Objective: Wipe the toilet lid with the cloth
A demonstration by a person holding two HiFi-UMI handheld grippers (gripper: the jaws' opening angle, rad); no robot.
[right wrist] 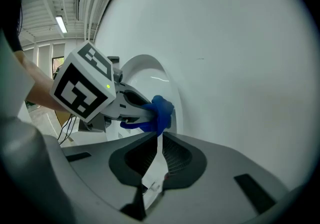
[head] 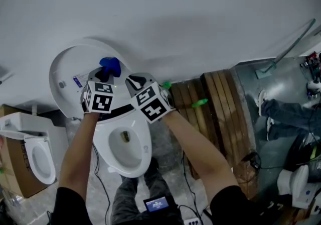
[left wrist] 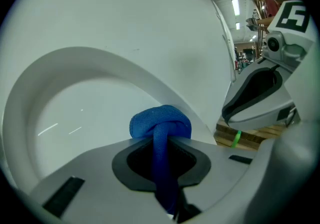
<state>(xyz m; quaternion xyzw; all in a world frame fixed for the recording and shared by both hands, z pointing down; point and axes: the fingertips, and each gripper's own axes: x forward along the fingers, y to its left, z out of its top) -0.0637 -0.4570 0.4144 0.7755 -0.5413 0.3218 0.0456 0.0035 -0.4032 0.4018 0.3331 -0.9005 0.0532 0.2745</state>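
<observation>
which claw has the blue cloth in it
The left claw: its jaws are clamped on the blue cloth, which bunches out past the tips. The right claw is shut with nothing between its jaws.

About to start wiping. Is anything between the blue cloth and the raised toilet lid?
Nothing visible. The cloth, pinched in the left tool, faces the bare white inside of the lid. The shut right tool is beside it, not between.

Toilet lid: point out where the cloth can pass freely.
Bare: the left part of the lid, from its rim to the cloth. Crowded: its right edge, where the left gripper and right gripper sit close together.
</observation>
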